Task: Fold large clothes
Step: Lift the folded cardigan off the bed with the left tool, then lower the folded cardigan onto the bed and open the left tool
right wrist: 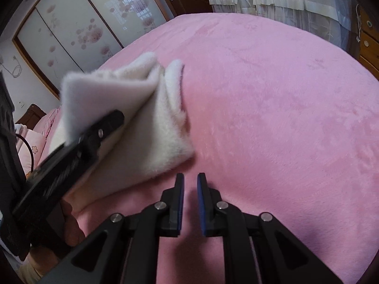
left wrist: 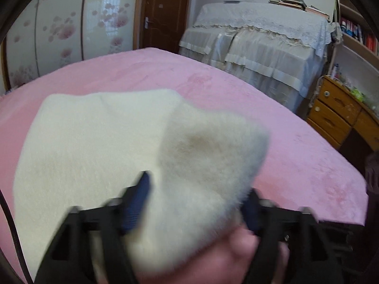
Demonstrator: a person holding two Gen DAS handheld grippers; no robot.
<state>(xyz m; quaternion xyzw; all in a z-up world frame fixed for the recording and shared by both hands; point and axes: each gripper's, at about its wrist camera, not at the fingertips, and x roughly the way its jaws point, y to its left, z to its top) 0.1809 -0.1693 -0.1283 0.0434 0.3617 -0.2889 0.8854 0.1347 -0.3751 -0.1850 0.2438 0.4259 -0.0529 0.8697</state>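
A fluffy cream-white garment (left wrist: 90, 142) lies partly folded on the pink bed (left wrist: 213, 90). My left gripper (left wrist: 196, 189) holds a raised flap of the garment between its blue-padded fingers, lifted above the rest; the jaws stand wide around the thick fleece. In the right wrist view the garment (right wrist: 151, 127) lies at the left with the left gripper's black finger (right wrist: 104, 127) under the lifted flap. My right gripper (right wrist: 190, 177) hovers low over the bare pink bed just right of the garment's near corner, jaws nearly closed with a small gap, holding nothing.
A cloth-covered piece of furniture (left wrist: 260, 40) stands beyond the bed, a wooden desk with drawers (left wrist: 336, 113) at the right, a floral sliding wardrobe (left wrist: 59, 30) at the left and a brown door (left wrist: 165, 11) behind. Pink pillows (right wrist: 33, 146) lie at the left.
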